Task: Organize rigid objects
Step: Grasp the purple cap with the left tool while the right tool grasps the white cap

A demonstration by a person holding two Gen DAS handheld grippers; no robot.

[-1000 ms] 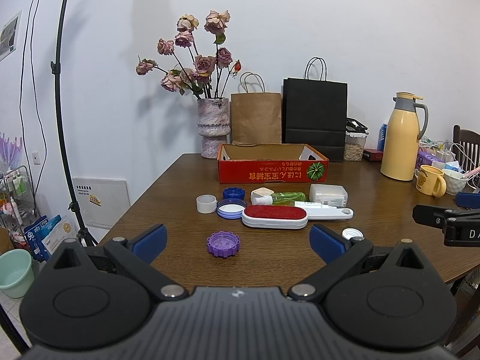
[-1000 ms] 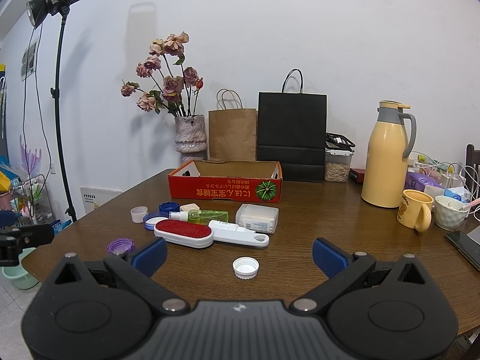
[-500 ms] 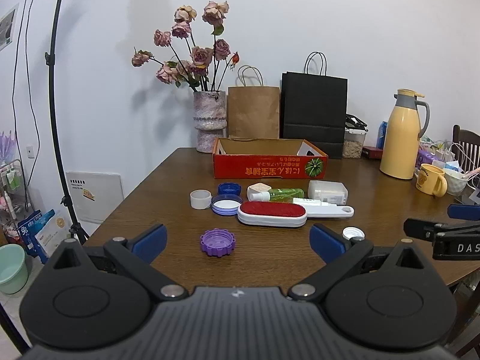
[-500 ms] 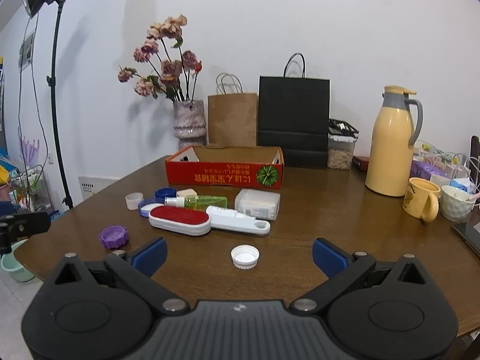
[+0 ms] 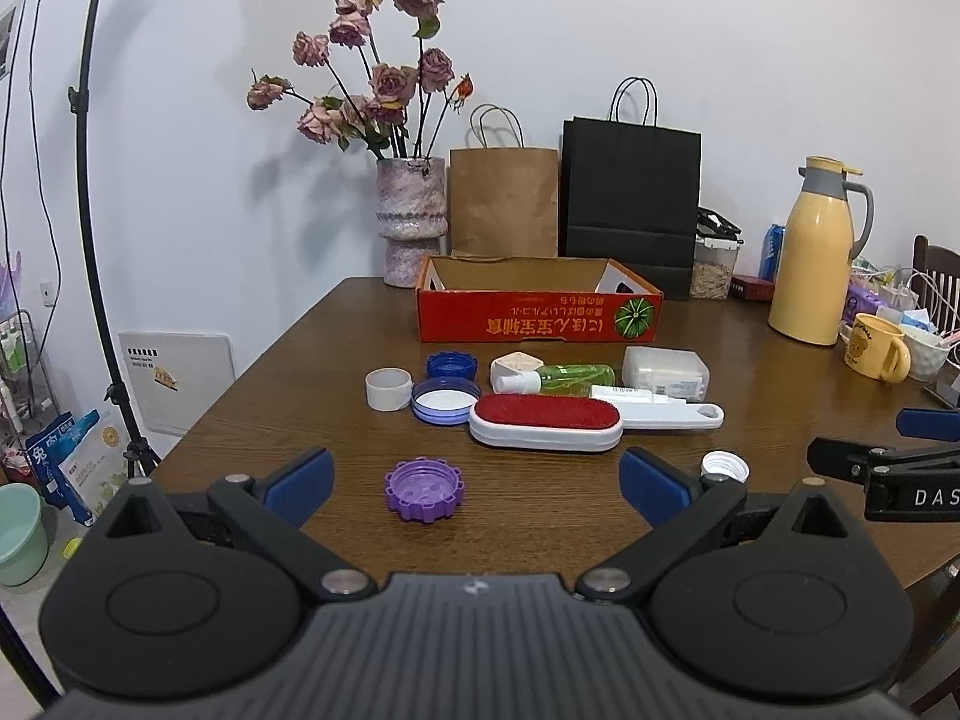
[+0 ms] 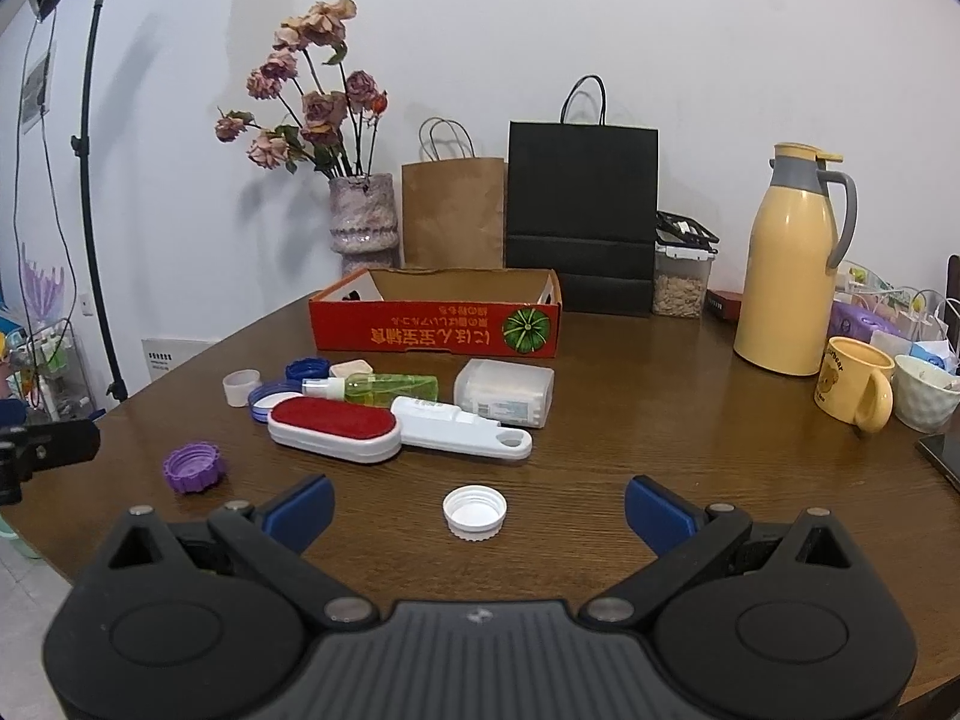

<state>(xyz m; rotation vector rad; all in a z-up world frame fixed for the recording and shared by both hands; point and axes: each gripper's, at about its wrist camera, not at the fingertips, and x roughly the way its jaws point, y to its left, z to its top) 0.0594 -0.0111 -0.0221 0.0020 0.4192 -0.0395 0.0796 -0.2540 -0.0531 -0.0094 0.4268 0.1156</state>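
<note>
A red cardboard box (image 5: 540, 315) (image 6: 438, 327) stands open at the back of the wooden table. In front of it lie a red-and-white lint brush (image 5: 545, 430) (image 6: 334, 427), a green spray bottle (image 5: 558, 378) (image 6: 384, 387), a clear plastic case (image 5: 665, 371) (image 6: 504, 390), a white cup-shaped cap (image 5: 389, 387), two blue lids (image 5: 445, 399), a purple lid (image 5: 424, 490) (image 6: 193, 467) and a white bottle cap (image 6: 474, 512) (image 5: 725, 467). My left gripper (image 5: 474, 480) hangs open just behind the purple lid. My right gripper (image 6: 477, 507) is open around the white cap's position, above the table.
A vase of dried roses (image 5: 411, 219), a brown paper bag (image 5: 503, 201) and a black bag (image 5: 629, 210) line the wall. A yellow thermos (image 6: 789, 267), a yellow mug (image 6: 855, 384) and a white bowl (image 6: 927, 399) crowd the right side. A light stand (image 5: 90, 180) rises left of the table.
Both grippers have moved forward and tilted down slightly, so the table objects sit larger and nearer. Both stay open and empty; nothing on the table has shifted.
</note>
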